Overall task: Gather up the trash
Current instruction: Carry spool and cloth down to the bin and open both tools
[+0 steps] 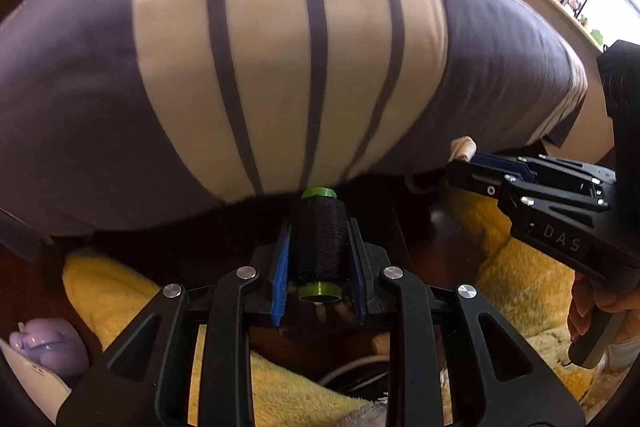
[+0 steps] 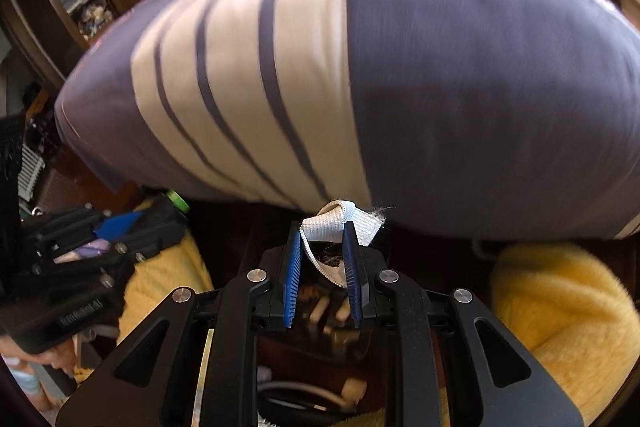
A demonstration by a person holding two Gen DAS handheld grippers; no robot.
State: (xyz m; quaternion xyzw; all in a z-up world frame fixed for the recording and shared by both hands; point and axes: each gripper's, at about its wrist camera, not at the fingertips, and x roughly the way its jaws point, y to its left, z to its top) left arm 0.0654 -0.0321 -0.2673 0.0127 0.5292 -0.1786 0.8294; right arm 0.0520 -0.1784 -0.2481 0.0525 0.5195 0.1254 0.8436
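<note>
Both pieces are picked up, neither dropped off: left hand-held gripper [image 1: 320, 247] clamps a black thread spool [image 1: 320, 241]; right hand-held gripper [image 2: 322, 259] pinches a white strap scrap [image 2: 340, 223].

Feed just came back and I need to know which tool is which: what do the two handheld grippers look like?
Both match: the left gripper and right gripper have matte black angular linkages with round silver pivot bolts, and jaws lined with ribbed blue pads. The right one's housing shows pale letters, "DAS". A grey trigger handle hangs under it. No cables visible on either.

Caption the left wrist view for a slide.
Left tongs grip a black thread spool before a striped mattress.
</note>
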